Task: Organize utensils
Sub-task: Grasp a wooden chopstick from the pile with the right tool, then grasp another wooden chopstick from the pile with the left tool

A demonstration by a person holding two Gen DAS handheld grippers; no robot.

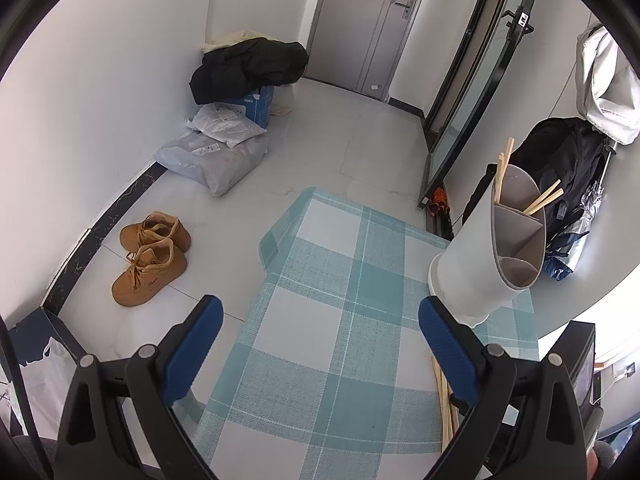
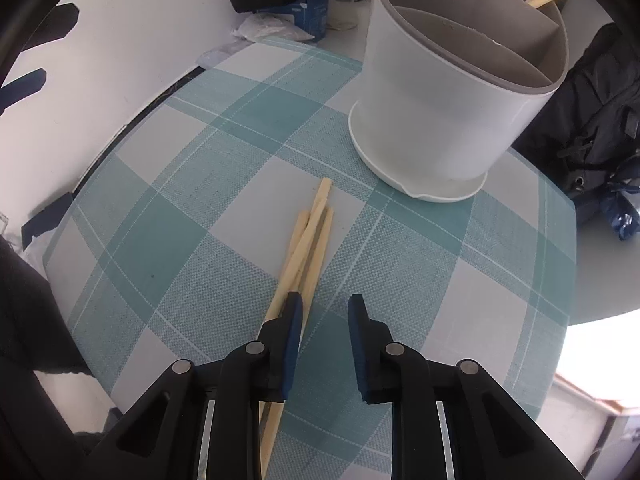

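A white utensil holder (image 2: 440,112) with grey dividers stands on the teal checked tablecloth (image 2: 192,184); it also shows in the left wrist view (image 1: 476,256). Wooden chopsticks (image 1: 504,168) stick out of its far compartments. Several loose chopsticks (image 2: 310,236) lie on the cloth in front of it, seen too in the left wrist view (image 1: 444,404). My right gripper (image 2: 326,306) is open and empty, low over the chopsticks' near ends, its left finger above them. My left gripper (image 1: 320,312) is wide open and empty, above the cloth left of the holder.
A black backpack (image 2: 592,120) sits right of the holder at the table edge. On the floor are tan shoes (image 1: 152,256), grey parcels (image 1: 216,152) and a box with dark clothing (image 1: 248,68). A door (image 1: 372,20) lies beyond.
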